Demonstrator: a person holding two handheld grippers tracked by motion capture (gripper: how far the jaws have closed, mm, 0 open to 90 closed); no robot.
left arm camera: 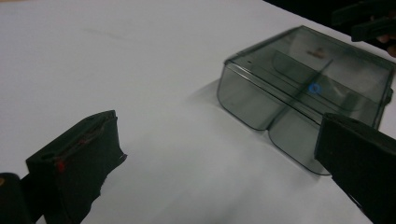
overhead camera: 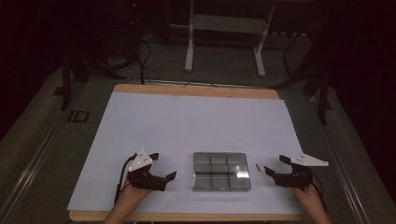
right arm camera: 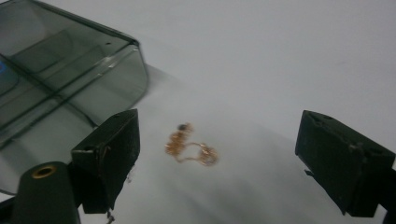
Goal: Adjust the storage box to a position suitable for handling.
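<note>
A clear grey box with several compartments lies near the table's front edge, between my two grippers. Its near corner shows in the left gripper view and its side wall in the right gripper view. A small gold chain lies on the white sheet just right of the box, also seen from above. My right gripper is open, its jaws standing either side of the chain. My left gripper is open to the left of the box, with bare sheet between its jaws.
The white sheet covers a wooden table and is bare toward the back. A white metal frame stands on the floor beyond. Cables trail on the dark floor at the back left.
</note>
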